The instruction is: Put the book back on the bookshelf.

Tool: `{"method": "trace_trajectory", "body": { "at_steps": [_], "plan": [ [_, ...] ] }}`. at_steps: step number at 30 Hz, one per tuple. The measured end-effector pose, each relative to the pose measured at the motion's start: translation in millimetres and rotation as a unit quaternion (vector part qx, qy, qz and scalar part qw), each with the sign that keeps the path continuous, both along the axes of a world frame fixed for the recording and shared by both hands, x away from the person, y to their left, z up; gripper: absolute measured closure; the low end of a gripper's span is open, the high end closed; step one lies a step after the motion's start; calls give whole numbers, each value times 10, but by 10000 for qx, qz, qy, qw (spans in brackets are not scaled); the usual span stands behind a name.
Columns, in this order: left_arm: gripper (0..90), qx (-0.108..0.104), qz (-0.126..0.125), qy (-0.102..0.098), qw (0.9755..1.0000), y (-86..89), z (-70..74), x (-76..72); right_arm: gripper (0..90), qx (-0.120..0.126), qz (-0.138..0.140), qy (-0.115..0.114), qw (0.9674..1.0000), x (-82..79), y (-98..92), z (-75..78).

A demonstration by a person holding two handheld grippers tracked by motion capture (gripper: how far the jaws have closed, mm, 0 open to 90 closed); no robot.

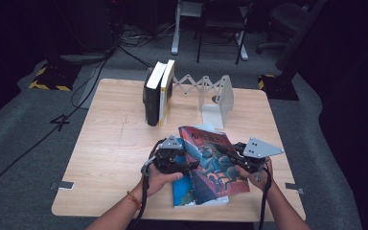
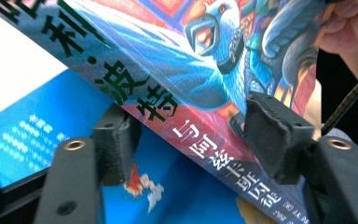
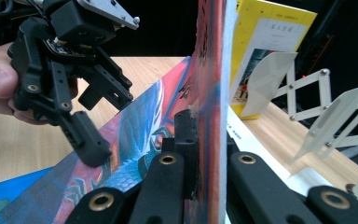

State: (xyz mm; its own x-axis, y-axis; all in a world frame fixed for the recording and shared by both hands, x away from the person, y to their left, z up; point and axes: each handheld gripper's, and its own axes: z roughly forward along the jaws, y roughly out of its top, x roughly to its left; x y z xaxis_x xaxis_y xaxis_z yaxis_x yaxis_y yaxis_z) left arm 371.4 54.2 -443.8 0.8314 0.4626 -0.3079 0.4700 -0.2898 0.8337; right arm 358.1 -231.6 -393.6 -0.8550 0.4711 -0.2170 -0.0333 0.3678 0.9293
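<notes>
A paperback with a red and blue illustrated cover is held tilted above the table's front edge. My right gripper is shut on its right edge; in the right gripper view the jaws clamp the cover and pages edge-on. My left gripper is at the book's left side. In the left gripper view its jaws stand open astride the spine, one pad resting on the cover and the other pad under the spine edge. The right gripper view shows that left gripper from the side.
A blue book lies flat under the held one, near the front edge of the wooden table. Two books stand upright at the back beside an expanding metal bookend rack. Chair and desk legs stand on the floor beyond.
</notes>
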Motion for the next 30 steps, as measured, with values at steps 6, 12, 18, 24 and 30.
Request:
{"method": "trace_trajectory", "body": {
  "at_steps": [6,12,18,24,30],
  "plan": [
    [469,-79,5,-239,9997,-14,50,-11,866,130,-4,54,9999,26,-66,4],
    [588,-87,166,-980,9950,-13,252,-100,845,396,-75,-36,9992,37,-185,72],
    [664,231,195,-1860,9821,9,473,-238,832,562,-74,-95,9983,41,-241,141],
    [688,301,49,-2178,9755,101,476,-373,792,515,48,-240,9984,-46,-214,177],
    [703,264,-99,-2218,9747,195,425,-464,683,660,-28,-220,9976,-145,-300,165]
  ]
}}
